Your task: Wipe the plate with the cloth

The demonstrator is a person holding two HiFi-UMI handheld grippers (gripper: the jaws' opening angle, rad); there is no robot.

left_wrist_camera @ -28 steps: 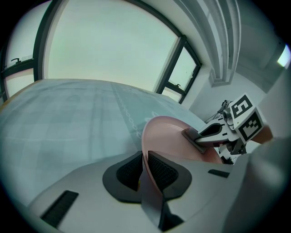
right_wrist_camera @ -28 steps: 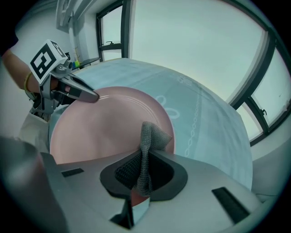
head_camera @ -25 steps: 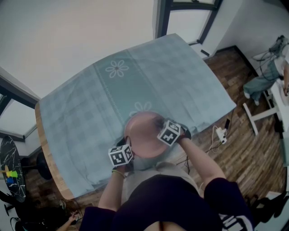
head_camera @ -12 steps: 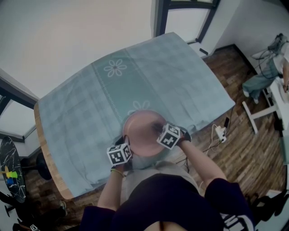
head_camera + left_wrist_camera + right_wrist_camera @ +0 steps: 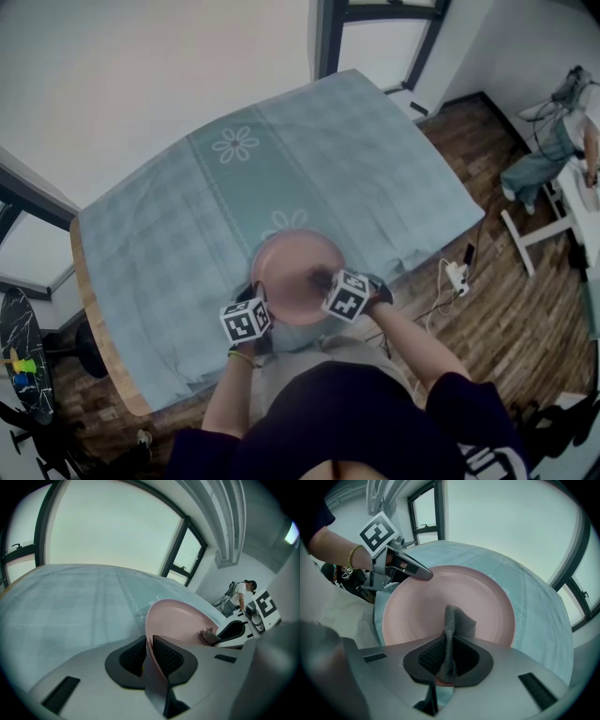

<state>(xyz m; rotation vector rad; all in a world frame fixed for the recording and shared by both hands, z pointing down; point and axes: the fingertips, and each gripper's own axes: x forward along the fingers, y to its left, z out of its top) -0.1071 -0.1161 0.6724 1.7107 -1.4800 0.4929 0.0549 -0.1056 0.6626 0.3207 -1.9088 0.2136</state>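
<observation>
The round pink plate [image 5: 286, 267] sits on the teal checked tablecloth [image 5: 178, 225] at the table's near edge. The left gripper [image 5: 149, 656] clamps its rim. The right gripper [image 5: 447, 660] is clenched on a grey knitted cloth [image 5: 457, 623], whose free end rests on the plate's inner face.

Likely an office or lab room rather than a home kitchen; a table [image 5: 92, 309] under a pale checked tablecloth [image 5: 187, 216] stands on a wood-plank floor [image 5: 506, 309] by tall dark-framed windows [image 5: 375, 42]; a power strip [image 5: 457, 275] with trailing cables lies on the floor; a person [image 5: 548, 155] is at a white desk [image 5: 517, 239] nearby.
</observation>
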